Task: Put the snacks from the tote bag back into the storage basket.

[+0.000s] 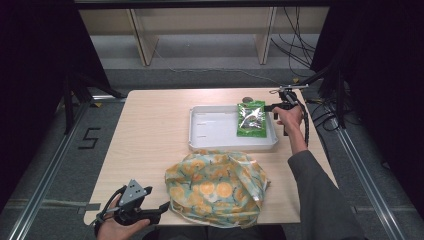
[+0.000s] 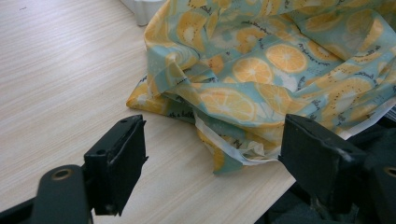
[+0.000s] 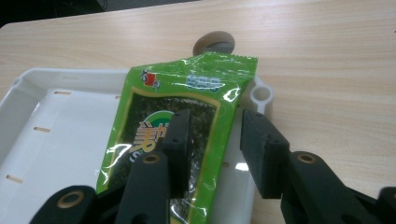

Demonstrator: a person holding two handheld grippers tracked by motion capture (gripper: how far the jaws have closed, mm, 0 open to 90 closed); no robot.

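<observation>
Green seaweed packet lies in the right part of the white tray, with its top edge over the far rim. The right gripper is at the packet's right edge; its jaws stand apart, one over the packet and one beside it, and they are not pressed on it. A small round brown thing sits on the wooden table just behind the tray. The orange-print cloth bag lies crumpled near the front edge. The left gripper is released, jaws wide, just beside the bag's corner.
</observation>
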